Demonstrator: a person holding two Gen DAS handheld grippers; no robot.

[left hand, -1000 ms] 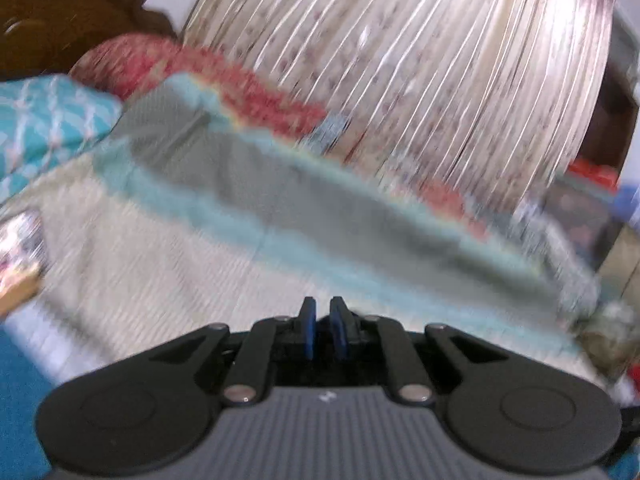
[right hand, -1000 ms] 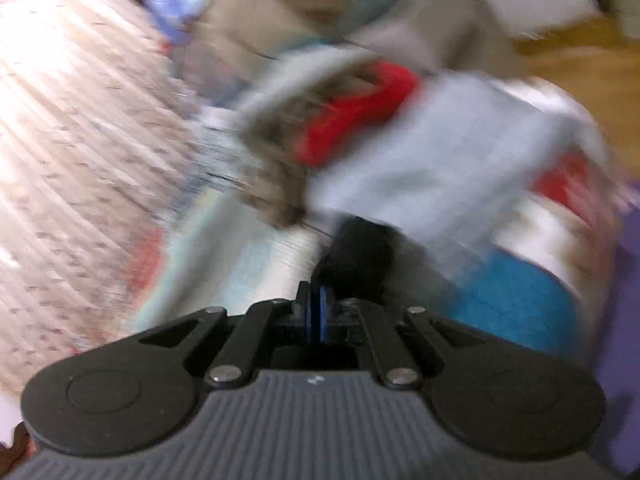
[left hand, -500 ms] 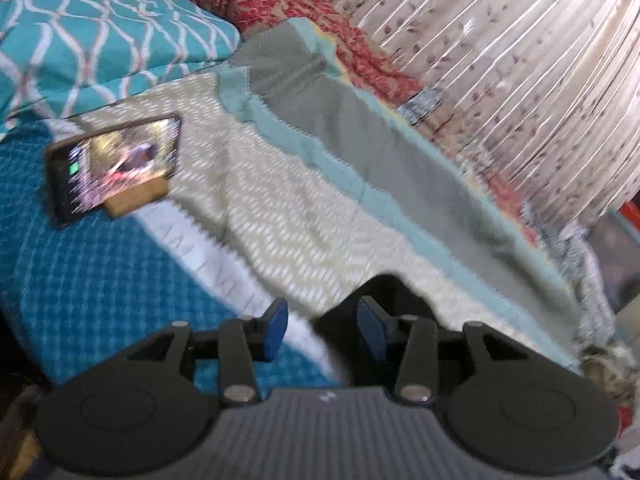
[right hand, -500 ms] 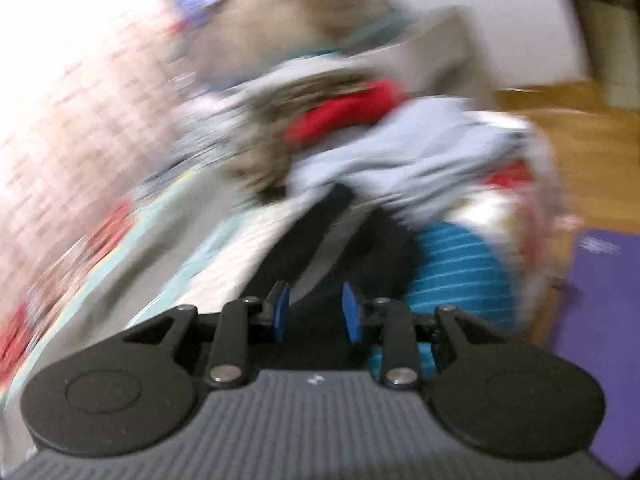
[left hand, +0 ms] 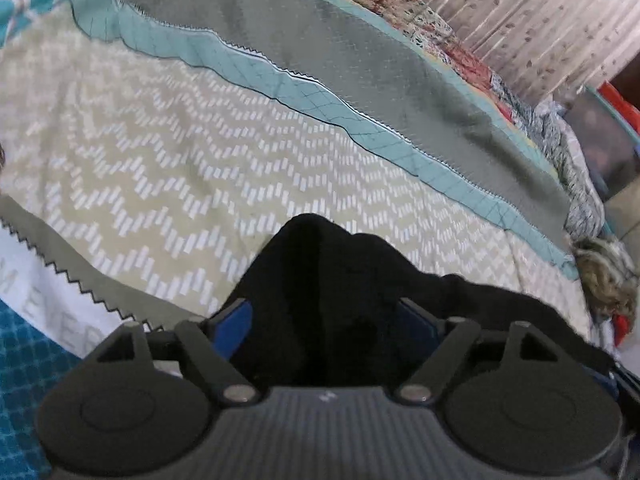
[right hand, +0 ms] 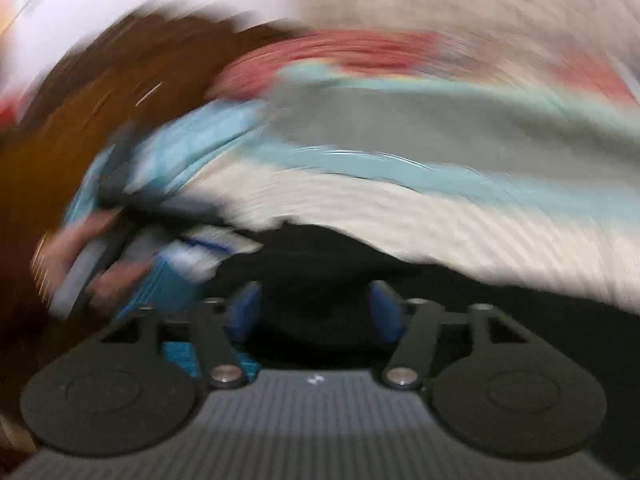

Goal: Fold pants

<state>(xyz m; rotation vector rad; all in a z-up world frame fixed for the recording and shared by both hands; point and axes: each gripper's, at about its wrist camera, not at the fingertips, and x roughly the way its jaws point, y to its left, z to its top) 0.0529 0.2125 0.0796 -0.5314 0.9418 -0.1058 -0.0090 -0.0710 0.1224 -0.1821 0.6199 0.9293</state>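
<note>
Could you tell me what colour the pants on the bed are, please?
Plain black pants, with no visible pattern; the left wrist view shows them best.

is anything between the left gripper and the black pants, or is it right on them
Nothing visible stands between them. In the left wrist view the left gripper is open, and the black pants fill the gap between its blue fingers, lying on the chevron bedspread. Whether the fingers touch the cloth cannot be told.

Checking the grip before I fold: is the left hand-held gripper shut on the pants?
No, the left hand-held gripper is open, black pants between its fingers.
</note>
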